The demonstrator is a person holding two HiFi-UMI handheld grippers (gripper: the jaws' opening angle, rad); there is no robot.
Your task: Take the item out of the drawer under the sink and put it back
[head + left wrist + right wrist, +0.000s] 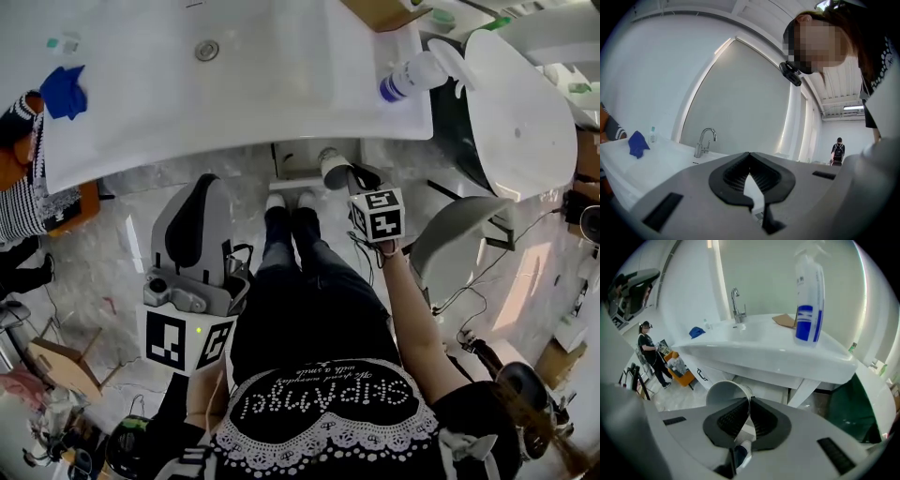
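Note:
A white paper cup (pixel 333 167) hangs in front of the cabinet under the sink (pixel 298 157). My right gripper (pixel 361 180) is shut on its rim. In the right gripper view the cup (pixel 725 392) tilts to the left, and its wall is pinched between the black pads (pixel 761 420) of the right gripper (pixel 750 402). My left gripper (pixel 192 225) is held lower left of the person's legs. In its own view the left gripper (pixel 749 155) points level towards the sink, tips together, with nothing between them. No open drawer shows in any view.
The white sink counter (pixel 234 84) carries a spray bottle (pixel 412 77), a blue cloth (pixel 64 91), a faucet (pixel 737 305) and a cardboard piece (pixel 380 11). A white toilet (pixel 520 103) stands to the right. A person with a backpack (pixel 649 355) stands further off.

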